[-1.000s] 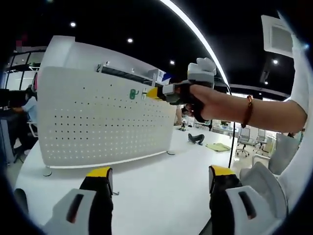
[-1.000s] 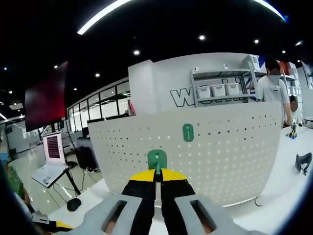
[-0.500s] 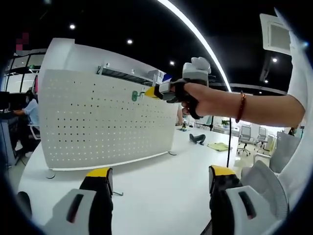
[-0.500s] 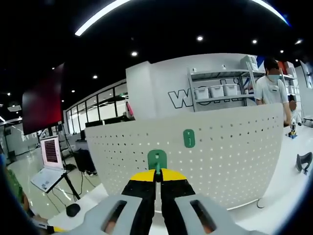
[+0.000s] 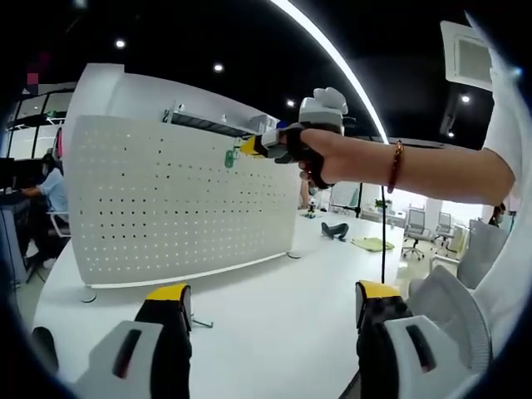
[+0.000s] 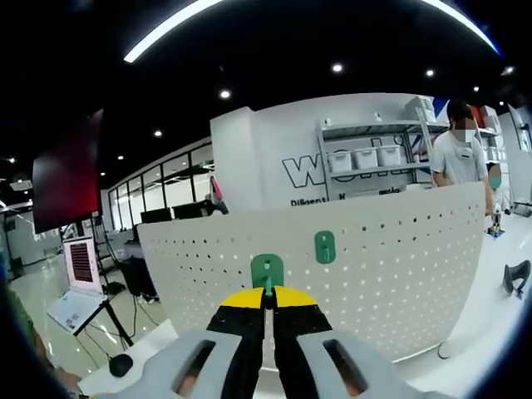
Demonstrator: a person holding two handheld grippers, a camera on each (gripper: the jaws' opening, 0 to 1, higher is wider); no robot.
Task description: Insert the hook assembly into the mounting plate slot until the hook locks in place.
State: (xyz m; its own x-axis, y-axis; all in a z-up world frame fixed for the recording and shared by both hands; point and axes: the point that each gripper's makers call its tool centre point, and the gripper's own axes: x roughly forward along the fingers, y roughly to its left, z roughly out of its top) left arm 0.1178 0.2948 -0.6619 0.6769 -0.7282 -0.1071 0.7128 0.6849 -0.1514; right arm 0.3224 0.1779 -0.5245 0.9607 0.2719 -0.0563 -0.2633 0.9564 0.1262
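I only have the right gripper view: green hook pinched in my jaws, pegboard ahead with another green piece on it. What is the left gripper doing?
Observer: The left gripper is open and holds nothing, hovering low over the white table.
Operator: How near is my hook to the board?
Observer: In the left gripper view, the right gripper has its green hook close beside the mounted green piece, near the pegboard top.
Operator: Touching?
Observer: Too small to tell from here.
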